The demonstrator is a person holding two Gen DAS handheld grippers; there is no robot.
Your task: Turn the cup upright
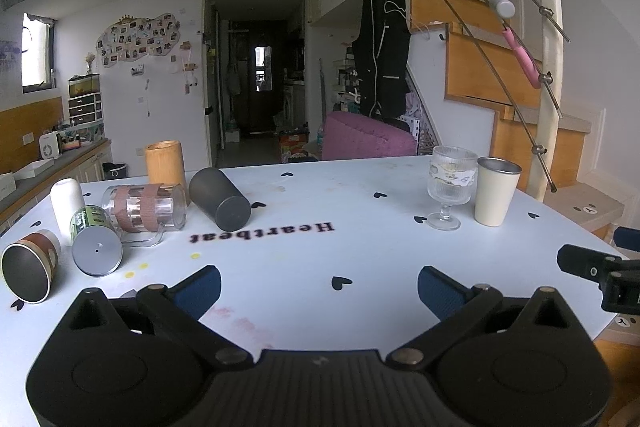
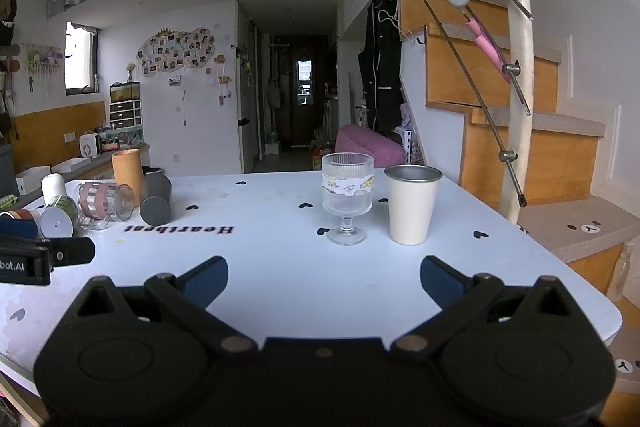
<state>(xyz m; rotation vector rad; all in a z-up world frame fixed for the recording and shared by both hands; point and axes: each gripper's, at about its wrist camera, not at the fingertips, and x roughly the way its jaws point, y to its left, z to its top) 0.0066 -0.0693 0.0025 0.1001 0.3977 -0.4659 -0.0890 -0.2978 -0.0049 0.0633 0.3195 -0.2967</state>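
Note:
Several cups lie on their sides at the left of the pale blue table [image 1: 320, 267]: a dark grey cup [image 1: 220, 199], a clear mug with brown bands [image 1: 146, 207], a green-labelled cup with a silver base [image 1: 94, 241] and a brown-banded cup [image 1: 30, 267]. The dark grey cup [image 2: 156, 199] and clear mug [image 2: 104, 203] also show in the right wrist view. A stemmed glass [image 2: 347, 199] and a cream cup [image 2: 412, 203] stand upright. My left gripper [image 1: 319, 289] is open and empty above the table's near part. My right gripper [image 2: 324, 279] is open and empty, short of the glass.
A bamboo cup [image 1: 165, 163] and a white cup [image 1: 68, 203] stand at the far left. The stemmed glass [image 1: 450, 187] and cream cup [image 1: 496, 191] stand at the right. A staircase with a railing post [image 2: 520, 67] rises beyond the table's right edge.

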